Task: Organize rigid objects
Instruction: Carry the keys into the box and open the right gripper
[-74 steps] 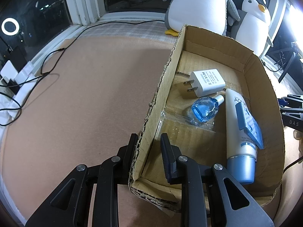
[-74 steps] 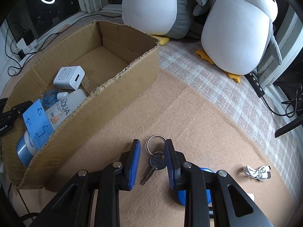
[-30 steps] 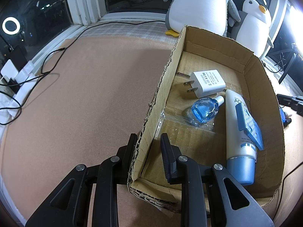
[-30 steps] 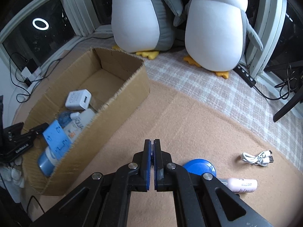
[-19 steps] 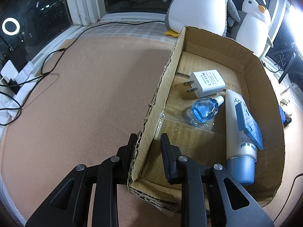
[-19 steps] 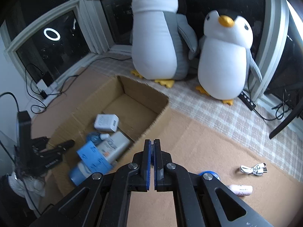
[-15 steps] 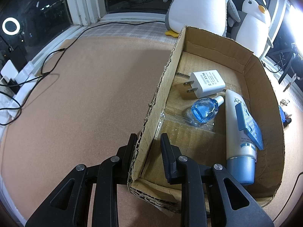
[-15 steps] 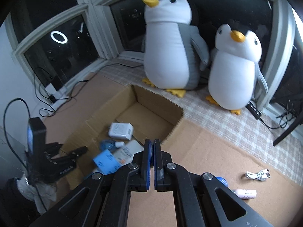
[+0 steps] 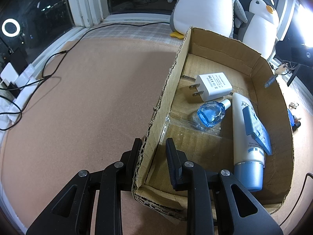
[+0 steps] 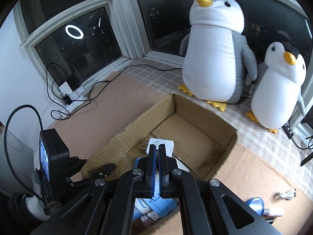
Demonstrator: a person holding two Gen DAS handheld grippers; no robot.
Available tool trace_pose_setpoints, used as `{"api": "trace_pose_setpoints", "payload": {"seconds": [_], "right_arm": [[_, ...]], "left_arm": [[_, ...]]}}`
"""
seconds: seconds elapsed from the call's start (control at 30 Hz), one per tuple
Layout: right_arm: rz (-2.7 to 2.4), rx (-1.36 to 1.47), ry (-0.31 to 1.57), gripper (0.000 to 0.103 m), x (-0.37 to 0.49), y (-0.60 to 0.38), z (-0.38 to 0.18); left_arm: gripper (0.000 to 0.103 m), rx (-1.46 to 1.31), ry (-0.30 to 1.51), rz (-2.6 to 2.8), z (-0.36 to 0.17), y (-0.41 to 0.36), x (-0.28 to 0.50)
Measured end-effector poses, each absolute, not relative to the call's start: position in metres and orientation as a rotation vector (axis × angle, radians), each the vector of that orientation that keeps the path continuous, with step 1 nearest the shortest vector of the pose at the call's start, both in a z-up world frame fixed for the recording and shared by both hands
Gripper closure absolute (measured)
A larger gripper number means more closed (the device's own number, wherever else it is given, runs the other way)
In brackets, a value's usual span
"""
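Cardboard box [image 9: 225,45] with four items; two plush penguins [image 10: 213,54] behind.

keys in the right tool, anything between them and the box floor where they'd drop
No lid or flap shows over the cardboard box. The right tool is shut on the keys above it. Directly beneath lie the white charger, blue bottle and white tube, so the keys may land on those.

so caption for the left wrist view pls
Left gripper clamps the cardboard box wall; charger inside.
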State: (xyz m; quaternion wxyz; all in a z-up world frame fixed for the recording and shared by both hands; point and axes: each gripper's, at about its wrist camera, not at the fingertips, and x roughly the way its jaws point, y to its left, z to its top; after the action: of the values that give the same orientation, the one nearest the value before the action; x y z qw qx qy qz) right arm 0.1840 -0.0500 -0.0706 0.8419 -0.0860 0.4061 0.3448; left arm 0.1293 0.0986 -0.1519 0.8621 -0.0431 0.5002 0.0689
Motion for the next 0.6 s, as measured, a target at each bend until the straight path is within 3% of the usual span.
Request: {"api": "trace_pose_setpoints", "payload": {"seconds": [0.27, 0.33, 0.37, 0.4, 0.47, 0.6], "right_arm": [[0.717, -0.175, 0.87, 0.1, 0.186, -0.038, -0.078], [0.706, -0.171, 0.864, 0.094, 0.186, -0.038, -0.078], [0.703, -0.166, 0.864, 0.078, 0.187, -0.039, -0.078], [0.698, -0.161, 0.862, 0.051, 0.187, -0.041, -0.077], [0.678, -0.151, 0.837, 0.028, 0.185, -0.044, -0.075], [0.653, -0.151, 0.825, 0.028, 0.187, -0.051, -0.073]], "left_arm": [[0.08, -0.09, 1.049, 0.145, -0.152, 0.098, 0.13], [0.08, -0.09, 1.048, 0.146, -0.152, 0.098, 0.13], [0.08, -0.09, 1.048, 0.146, -0.152, 0.098, 0.13], [0.08, -0.09, 1.048, 0.146, -0.152, 0.098, 0.13], [0.08, -0.09, 1.048, 0.146, -0.152, 0.098, 0.13], [0.08, -0.087, 1.047, 0.148, -0.151, 0.098, 0.131]]}}
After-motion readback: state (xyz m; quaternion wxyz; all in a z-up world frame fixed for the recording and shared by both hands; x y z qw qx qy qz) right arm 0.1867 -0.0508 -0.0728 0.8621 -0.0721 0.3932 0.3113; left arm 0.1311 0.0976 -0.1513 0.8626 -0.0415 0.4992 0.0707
